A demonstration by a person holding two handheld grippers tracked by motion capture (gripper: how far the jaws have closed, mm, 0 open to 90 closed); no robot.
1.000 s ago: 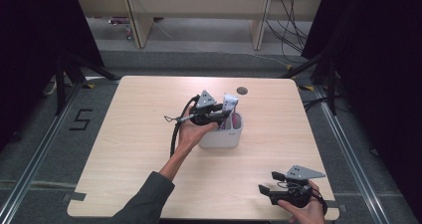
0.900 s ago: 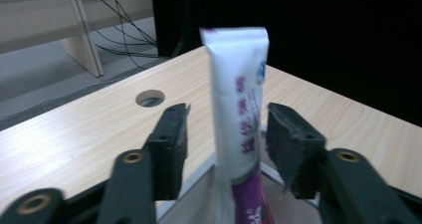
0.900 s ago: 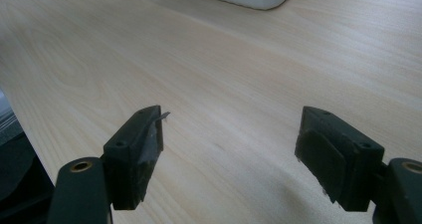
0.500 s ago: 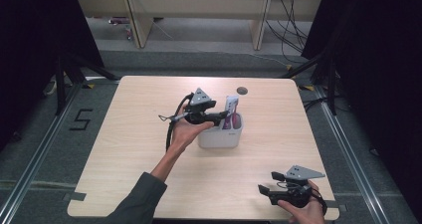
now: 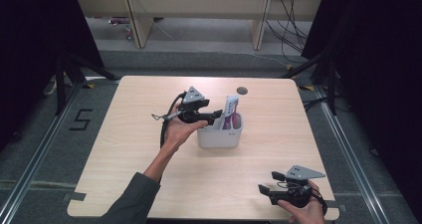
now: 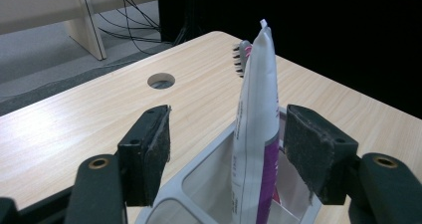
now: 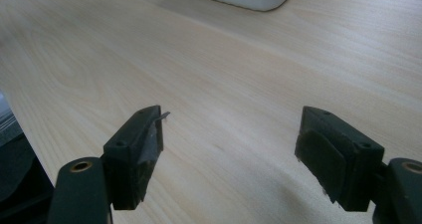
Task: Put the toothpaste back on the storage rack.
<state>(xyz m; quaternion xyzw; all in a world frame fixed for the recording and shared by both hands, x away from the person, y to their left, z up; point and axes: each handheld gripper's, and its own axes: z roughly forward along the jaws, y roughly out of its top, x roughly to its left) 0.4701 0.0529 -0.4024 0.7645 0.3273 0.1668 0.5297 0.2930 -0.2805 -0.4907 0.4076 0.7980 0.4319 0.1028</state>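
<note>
High view: a white rectangular plastic holder (image 5: pixel 220 135) stands mid-table on the pale wooden table (image 5: pixel 124 149), well clear of every edge. A white-and-purple toothpaste tube (image 6: pixel 256 134) stands upright in it, with a grey toothbrush (image 6: pixel 242 55) behind. The left gripper (image 6: pixel 224 149) has just been opening; its jaws flank the tube without touching. The right gripper (image 7: pixel 229 149) rests wide open and empty near the front edge.
</note>
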